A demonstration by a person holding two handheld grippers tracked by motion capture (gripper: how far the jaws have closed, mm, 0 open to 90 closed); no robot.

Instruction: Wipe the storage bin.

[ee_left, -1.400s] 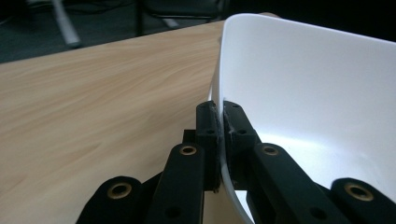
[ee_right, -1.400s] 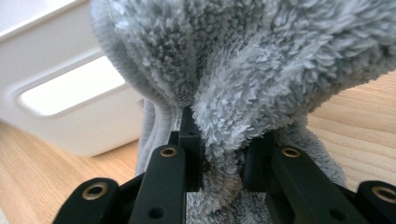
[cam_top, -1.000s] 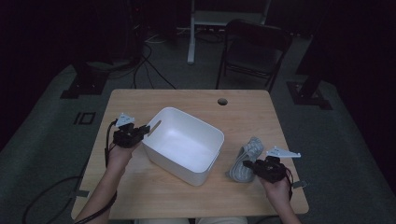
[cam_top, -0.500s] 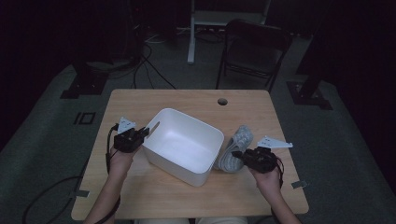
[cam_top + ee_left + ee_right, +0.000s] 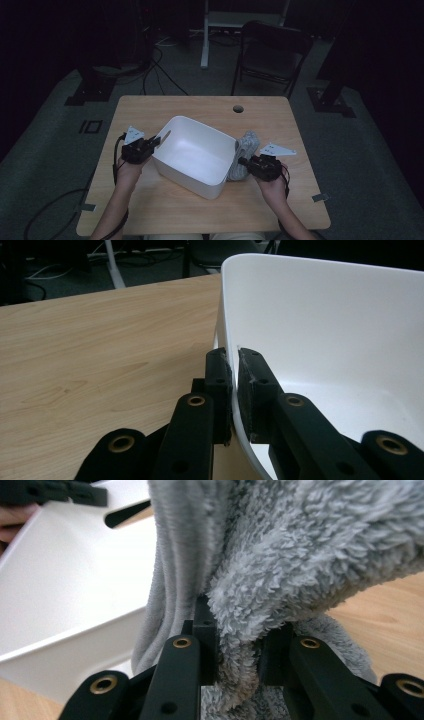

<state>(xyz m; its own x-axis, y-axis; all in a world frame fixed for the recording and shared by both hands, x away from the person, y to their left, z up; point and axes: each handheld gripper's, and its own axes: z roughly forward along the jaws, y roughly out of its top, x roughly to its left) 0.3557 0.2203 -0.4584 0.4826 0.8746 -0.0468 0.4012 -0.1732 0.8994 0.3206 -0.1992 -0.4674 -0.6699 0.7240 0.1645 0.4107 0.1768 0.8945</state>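
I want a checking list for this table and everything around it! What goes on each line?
Surface: light wooden table with a round hole near the far edge.
Job's things: white rectangular plastic bin; fluffy grey towel hanging beside the bin's right wall.
Clutter: nothing seen.
Grippers: left gripper, jaws shut on the bin's rim; right gripper, jaws shut on the towel.
Cables: black cable trailing from the left gripper; more cables on the floor.
Surroundings: dark room, black folding chair behind the table.
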